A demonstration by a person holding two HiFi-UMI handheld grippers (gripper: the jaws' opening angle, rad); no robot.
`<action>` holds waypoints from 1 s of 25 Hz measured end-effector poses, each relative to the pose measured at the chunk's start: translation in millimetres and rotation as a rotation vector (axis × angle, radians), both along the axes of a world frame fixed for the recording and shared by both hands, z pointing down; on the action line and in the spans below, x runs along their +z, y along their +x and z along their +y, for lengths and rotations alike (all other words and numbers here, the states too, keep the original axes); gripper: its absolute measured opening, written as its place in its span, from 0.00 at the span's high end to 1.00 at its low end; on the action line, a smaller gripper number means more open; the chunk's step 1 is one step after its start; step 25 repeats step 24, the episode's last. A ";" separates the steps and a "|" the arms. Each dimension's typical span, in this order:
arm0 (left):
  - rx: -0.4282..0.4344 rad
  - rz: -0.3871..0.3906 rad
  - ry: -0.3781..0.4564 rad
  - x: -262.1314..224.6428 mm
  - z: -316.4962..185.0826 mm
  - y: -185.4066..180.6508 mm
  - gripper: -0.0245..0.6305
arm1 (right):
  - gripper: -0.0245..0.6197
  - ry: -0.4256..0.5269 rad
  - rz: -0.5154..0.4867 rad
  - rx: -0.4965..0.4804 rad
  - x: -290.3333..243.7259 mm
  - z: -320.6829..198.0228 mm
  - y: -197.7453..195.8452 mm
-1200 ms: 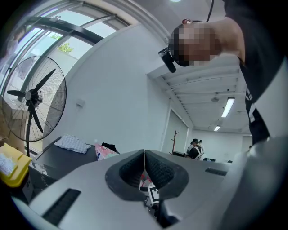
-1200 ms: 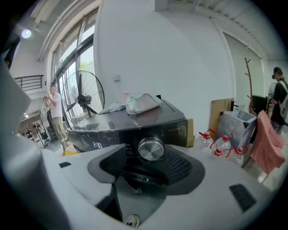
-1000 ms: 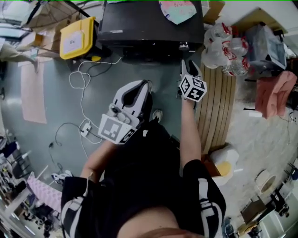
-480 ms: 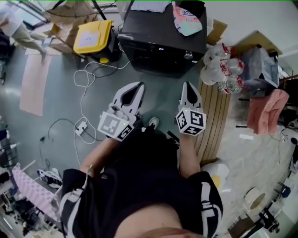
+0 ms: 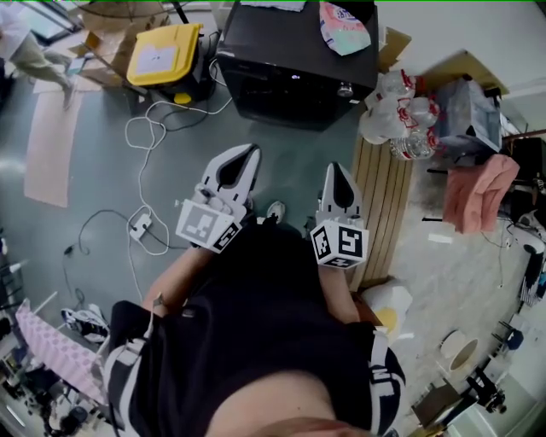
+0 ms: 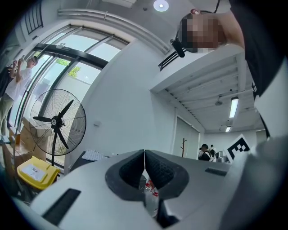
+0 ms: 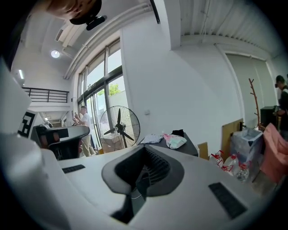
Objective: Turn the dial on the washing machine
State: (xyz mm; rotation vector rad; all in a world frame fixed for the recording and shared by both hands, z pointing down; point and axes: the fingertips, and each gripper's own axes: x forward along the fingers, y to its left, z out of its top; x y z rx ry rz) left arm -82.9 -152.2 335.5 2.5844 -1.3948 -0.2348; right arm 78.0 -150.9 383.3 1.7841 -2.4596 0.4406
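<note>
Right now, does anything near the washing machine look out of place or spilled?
No spill visible. A white extension lead sprawls in loose loops left of the washing machine, a trip hazard; plastic bottles are heaped at its right, and a pouch lies on top.

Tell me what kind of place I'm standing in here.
Probably a workshop or lab rather than a home: the black washing machine stands on a bare floor strewn with loose cables, a big pedestal fan stands by tall windows, and packs of water bottles are piled nearby.

Black shirt [image 5: 264,333], striped sleeves [image 5: 126,375], white left tongs [image 5: 247,154], right tongs [image 5: 334,171]
</note>
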 end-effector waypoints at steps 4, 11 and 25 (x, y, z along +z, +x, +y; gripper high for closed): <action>0.013 0.004 0.007 -0.6 -2.0 -3.1 0.93 | 0.92 0.008 0.016 0.008 -1.8 -0.6 -3.3; 0.031 0.011 0.006 0.5 -5.7 -6.0 0.93 | 0.92 0.003 0.023 0.021 -0.1 -2.7 -6.5; 0.039 0.016 0.011 -2.2 -11.9 -12.3 0.93 | 0.92 0.006 0.030 0.022 -3.9 -9.9 -12.5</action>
